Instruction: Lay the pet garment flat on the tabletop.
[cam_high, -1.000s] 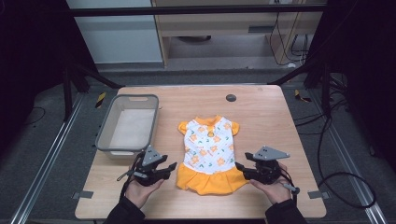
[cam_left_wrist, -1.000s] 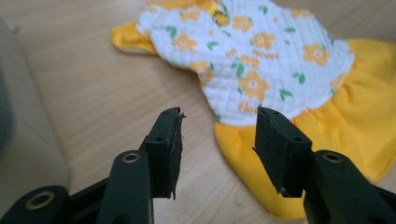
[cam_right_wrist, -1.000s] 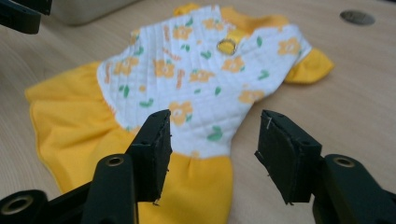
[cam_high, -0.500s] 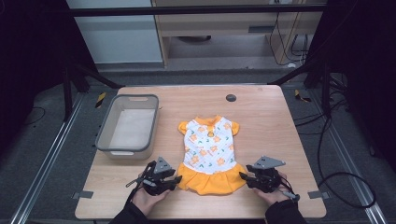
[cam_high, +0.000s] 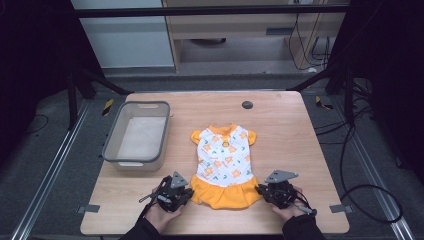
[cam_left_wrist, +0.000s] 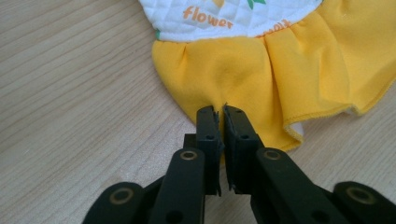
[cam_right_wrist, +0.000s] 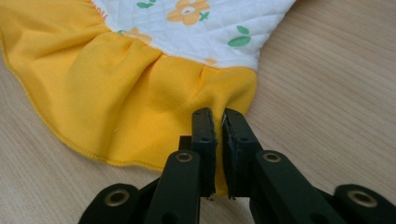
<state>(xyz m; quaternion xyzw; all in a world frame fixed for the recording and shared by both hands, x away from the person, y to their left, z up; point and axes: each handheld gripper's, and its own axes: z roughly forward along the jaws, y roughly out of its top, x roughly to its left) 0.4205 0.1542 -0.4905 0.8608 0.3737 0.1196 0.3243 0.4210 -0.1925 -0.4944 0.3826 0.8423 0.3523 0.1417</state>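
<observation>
A small dress (cam_high: 223, 160) lies flat on the wooden table (cam_high: 280, 130), white with orange flowers on top and a yellow skirt (cam_high: 220, 192) toward the near edge. My left gripper (cam_high: 186, 194) has just been closing and is shut on the skirt's left edge; in the left gripper view (cam_left_wrist: 221, 112) yellow cloth (cam_left_wrist: 243, 74) is pinched between the jaws. My right gripper (cam_high: 261, 191) has just been closing too and is shut on the skirt's right edge, with a fold of the yellow fabric (cam_right_wrist: 121, 93) between its jaws in the right gripper view (cam_right_wrist: 218, 116).
A grey plastic bin (cam_high: 116, 150) stands on the table left of the dress. A small dark round disc (cam_high: 247, 105) sits near the far edge. Bare wood surrounds the dress on the right and at the back.
Both hands have come down toward the near table edge and inward to the skirt's two sides. Both grippers have closed onto the yellow hem.
</observation>
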